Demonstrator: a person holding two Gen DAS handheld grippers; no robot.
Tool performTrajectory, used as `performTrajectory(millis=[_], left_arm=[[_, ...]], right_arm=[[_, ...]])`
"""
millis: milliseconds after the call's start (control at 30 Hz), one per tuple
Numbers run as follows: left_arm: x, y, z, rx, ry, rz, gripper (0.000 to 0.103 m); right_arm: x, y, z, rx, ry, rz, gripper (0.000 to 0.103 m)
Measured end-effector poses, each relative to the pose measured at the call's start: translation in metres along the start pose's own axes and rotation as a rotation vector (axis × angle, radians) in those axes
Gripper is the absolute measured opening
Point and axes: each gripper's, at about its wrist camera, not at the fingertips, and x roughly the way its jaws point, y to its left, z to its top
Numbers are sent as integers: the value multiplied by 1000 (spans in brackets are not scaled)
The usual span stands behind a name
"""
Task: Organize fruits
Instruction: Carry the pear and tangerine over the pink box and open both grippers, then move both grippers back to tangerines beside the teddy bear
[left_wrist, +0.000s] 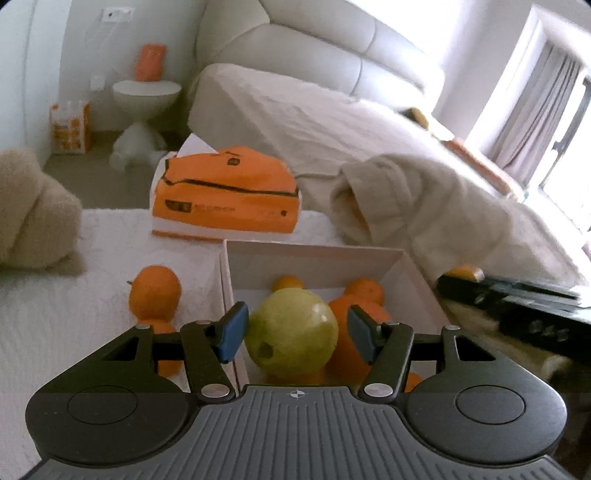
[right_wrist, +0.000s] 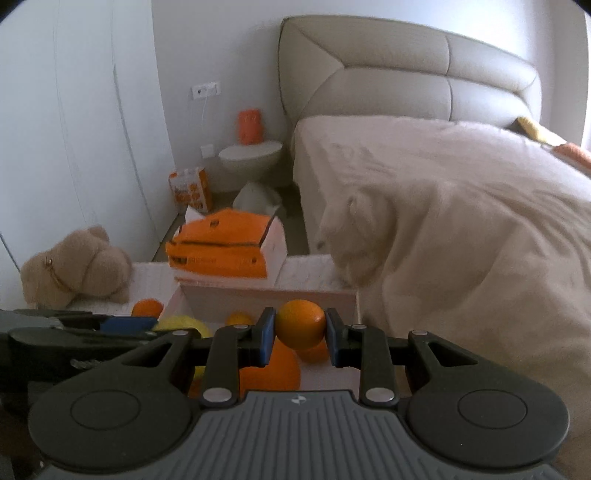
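A white open box (left_wrist: 314, 247) on the white table holds several oranges (left_wrist: 364, 291) and a large yellow-green fruit (left_wrist: 291, 332) lying on top of them. My left gripper (left_wrist: 295, 328) is open around that fruit: the left pad is at its skin, the right pad stands clear of it. Two more oranges (left_wrist: 155, 293) lie on the table left of the box. In the right wrist view my right gripper (right_wrist: 300, 330) is shut on a small orange (right_wrist: 301, 325), held over the box (right_wrist: 273, 301) above a bigger orange (right_wrist: 273, 369). The left gripper's blue pad (right_wrist: 127, 325) shows at the left.
An orange tissue pack (left_wrist: 225, 192) lies just behind the box. A beige plush toy (right_wrist: 74, 269) sits at the table's far left. A bed with a draped blanket (left_wrist: 406, 199) stands close on the right, and dark objects (left_wrist: 517, 295) lie right of the box.
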Motion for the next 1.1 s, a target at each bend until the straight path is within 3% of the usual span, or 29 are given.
performTrajectory(millis=[300, 467, 533, 600, 633, 733, 967, 1100], left_arm=[[-19, 19, -11, -113, -63, -90, 63], [-41, 34, -23, -111, -136, -67, 63], [-52, 44, -29, -112, -166, -42, 63], [-62, 55, -36, -108, -192, 11, 63], [-65, 60, -39, -105, -201, 40, 63], [-66, 74, -47, -83, -192, 137, 63], [-36, 62, -51, 43, -160, 201, 63], [-10, 58, -44, 30, -135, 272, 63]], right_arm=[[13, 16, -11, -51, 88, 65, 28], [25, 36, -26, -138, 172, 77, 28], [27, 38, -29, -146, 190, 84, 33], [26, 38, -28, -134, 193, 103, 46], [25, 38, -27, -125, 188, 114, 48], [20, 40, -21, -110, 164, 122, 50], [16, 59, -10, -91, 115, 126, 53], [18, 63, -3, -71, 120, 128, 54]])
